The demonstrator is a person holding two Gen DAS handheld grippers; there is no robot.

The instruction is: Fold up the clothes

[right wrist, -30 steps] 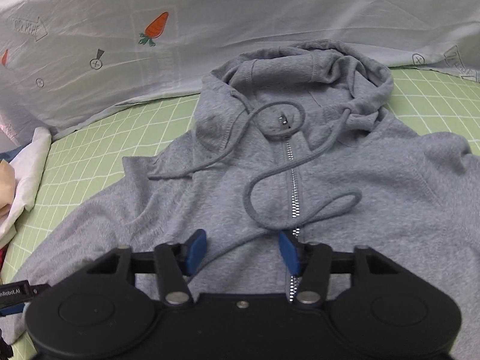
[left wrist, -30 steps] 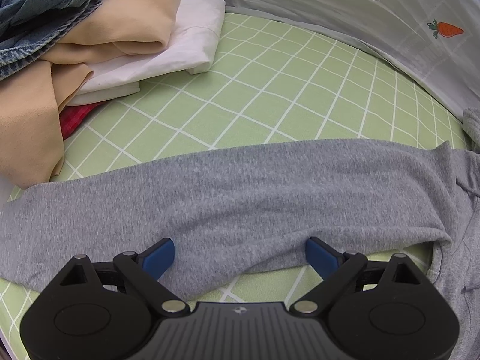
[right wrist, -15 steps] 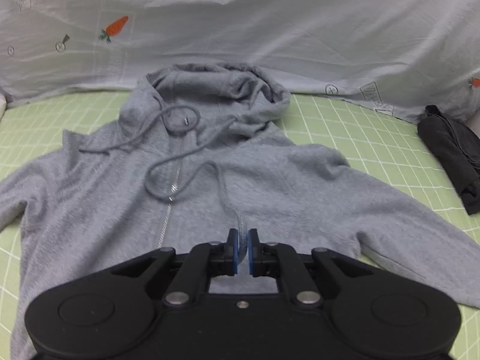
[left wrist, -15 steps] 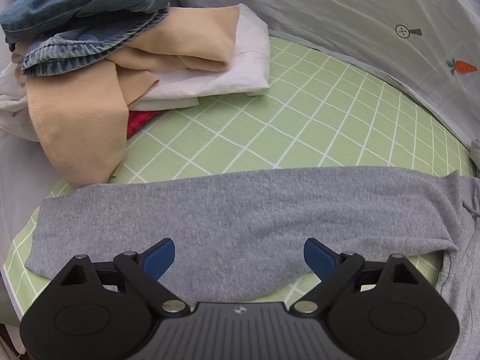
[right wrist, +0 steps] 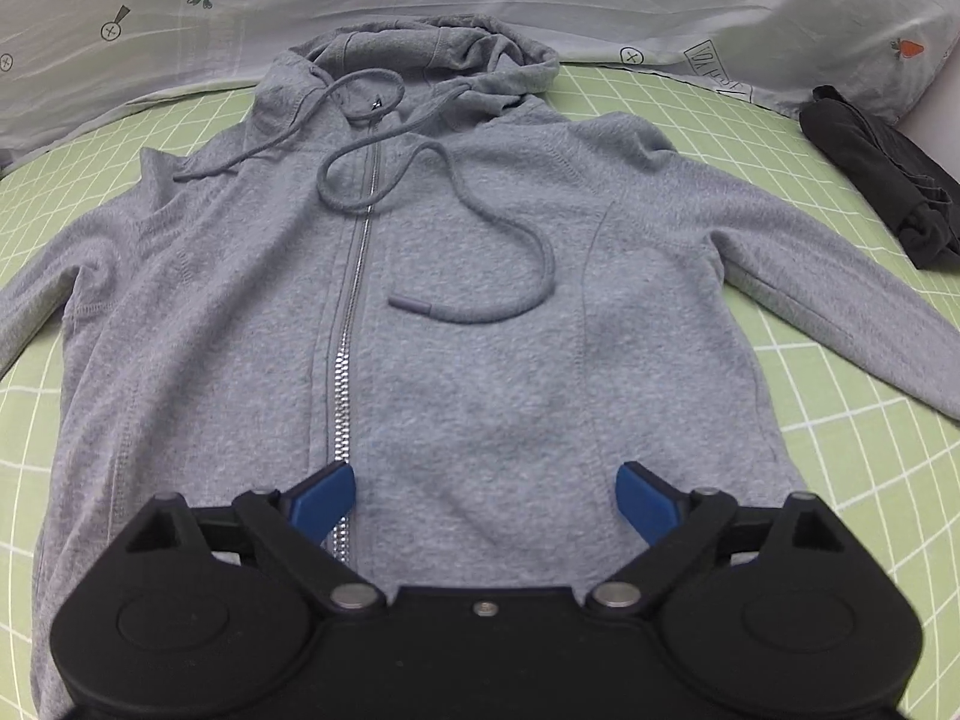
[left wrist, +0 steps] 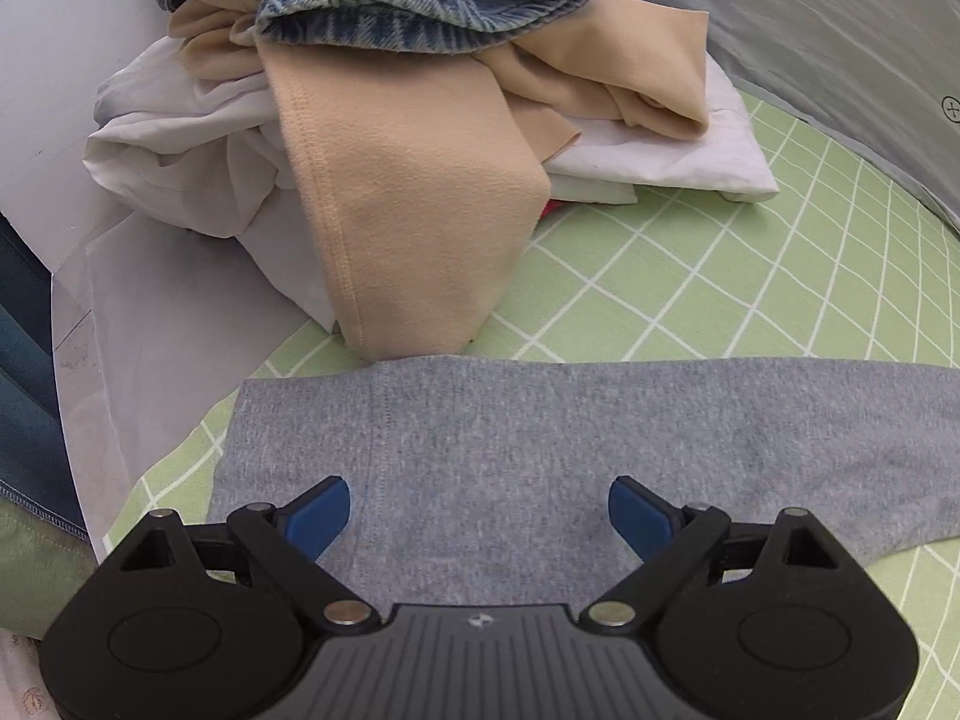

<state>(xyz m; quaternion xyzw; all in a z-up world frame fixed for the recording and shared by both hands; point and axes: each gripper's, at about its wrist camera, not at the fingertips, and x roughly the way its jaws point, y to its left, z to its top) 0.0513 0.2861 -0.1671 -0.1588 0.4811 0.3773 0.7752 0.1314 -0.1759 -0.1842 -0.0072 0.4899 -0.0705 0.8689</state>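
Left wrist view: your left tongs (left wrist: 474, 507) stand wide open and empty over the cuff end of the grey hoodie's sleeve (left wrist: 540, 438), near the left edge of the green checked bed sheet (left wrist: 750, 276). Close carelessly and you may catch the beige fleece garment (left wrist: 414, 228) touching that cuff. Your right tongs (right wrist: 483, 495) are opening, nothing pinched, above the grey zip-up hoodie (right wrist: 480, 312), spread flat and face up; its loose drawstring (right wrist: 498, 258) could snag in a fold.

Each hand-held gripper (left wrist: 474, 507) (right wrist: 486, 501) is matte black plastic with blue fingertip pads (left wrist: 315, 510) and silver pivot screws (right wrist: 360, 595).
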